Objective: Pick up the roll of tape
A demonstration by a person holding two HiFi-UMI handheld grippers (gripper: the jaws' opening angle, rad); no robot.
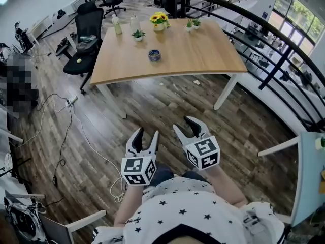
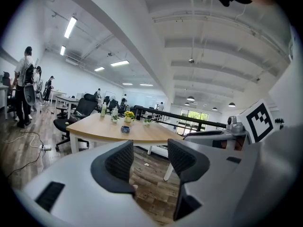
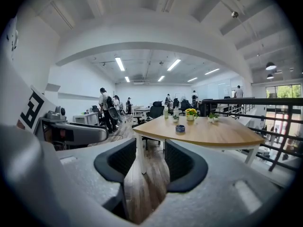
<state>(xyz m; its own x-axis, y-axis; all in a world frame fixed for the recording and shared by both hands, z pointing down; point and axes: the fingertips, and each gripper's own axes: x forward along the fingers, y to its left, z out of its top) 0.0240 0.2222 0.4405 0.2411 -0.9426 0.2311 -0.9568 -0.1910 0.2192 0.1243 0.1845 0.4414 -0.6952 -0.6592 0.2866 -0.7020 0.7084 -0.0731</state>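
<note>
While on table [image 1: 213,60], tape [image 1: 154,55] beyond fingers [image 1: 136,141]

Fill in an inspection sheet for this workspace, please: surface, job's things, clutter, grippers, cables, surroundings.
Surface: wooden table, standing ahead on a wood floor.
Job's things: roll of tape lying on the table, untouched.
Clutter: yellow flowers, small potted plants, bottle near the table's far edge.
Grippers: left gripper and right gripper both open, nothing between the jaws, held over the floor short of the table.
Cables: cables trailing on the floor at the left.
Surroundings: black office chair, black railing, people in the distance.
</note>
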